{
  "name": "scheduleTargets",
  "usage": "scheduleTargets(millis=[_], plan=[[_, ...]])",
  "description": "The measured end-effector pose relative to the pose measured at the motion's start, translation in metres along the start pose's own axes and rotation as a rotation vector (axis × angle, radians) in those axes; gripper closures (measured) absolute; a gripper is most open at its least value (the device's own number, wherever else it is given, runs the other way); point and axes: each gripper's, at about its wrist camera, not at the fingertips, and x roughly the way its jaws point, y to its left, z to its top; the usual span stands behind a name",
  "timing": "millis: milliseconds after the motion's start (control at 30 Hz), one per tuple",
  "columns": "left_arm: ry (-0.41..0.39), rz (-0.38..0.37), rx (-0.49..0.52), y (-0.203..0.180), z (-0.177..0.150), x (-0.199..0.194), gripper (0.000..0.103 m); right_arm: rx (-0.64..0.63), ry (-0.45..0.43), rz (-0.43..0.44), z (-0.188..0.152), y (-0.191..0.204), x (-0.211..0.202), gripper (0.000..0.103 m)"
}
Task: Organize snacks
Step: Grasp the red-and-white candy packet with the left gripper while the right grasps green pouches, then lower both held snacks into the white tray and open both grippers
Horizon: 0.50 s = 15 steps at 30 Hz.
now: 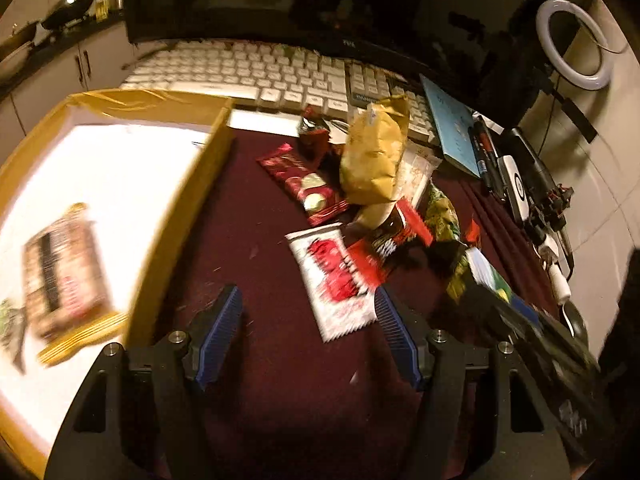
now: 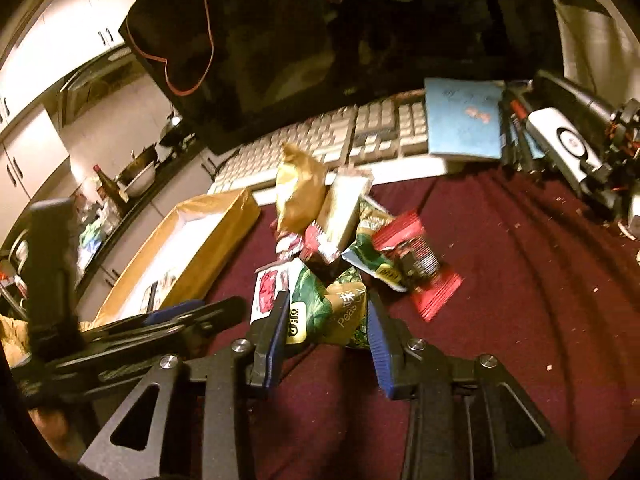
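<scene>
My left hand-held gripper (image 1: 308, 312) is spread wide over the maroon cloth-covered counter (image 1: 260, 360) with nothing between its blue pads, the white-and-red snack packet (image 1: 334, 280) lying just beside its right pad at frame centre. My right hand-held gripper (image 2: 328, 314) is partly closed around the green pea snack bag (image 2: 340, 308), though I can't tell if it's truly gripped. The rest of the snack pile (image 1: 376, 184) sits centre frame, and the yellow cardboard box with a white floor (image 1: 176, 208) at left has one brown-striped snack packet (image 1: 64, 268) in it.
</scene>
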Motion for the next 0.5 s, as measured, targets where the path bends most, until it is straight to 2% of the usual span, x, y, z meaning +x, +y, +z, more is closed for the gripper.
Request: scheduleTargets(millis=[133,200,233,267,300,500], plan=[[0.020,0.035,0.032,-0.016,0.005,0.018,0.036,0.004,0.008,0.006,0.000,-0.004,0.001,0.065],[0.017,0.076,0.037,-0.019,0.002,0.022,0.054,0.014,0.013,0.015,-0.001,-0.007,0.003,0.065],[0.001,0.089,0.046,-0.021,0.001,0.022,0.058,0.021,0.016,0.022,-0.001,-0.009,0.004,0.065],[-0.012,0.114,0.058,-0.022,-0.001,0.022,0.069,0.022,0.014,0.027,-0.001,-0.009,0.003,0.065],[-0.014,0.127,0.065,-0.022,-0.003,0.021,0.075,0.020,0.010,0.030,-0.002,-0.009,0.003,0.066],[-0.064,0.092,0.035,-0.012,-0.025,-0.001,0.081,-0.024,-0.019,0.048,-0.005,-0.001,-0.005,0.066]])
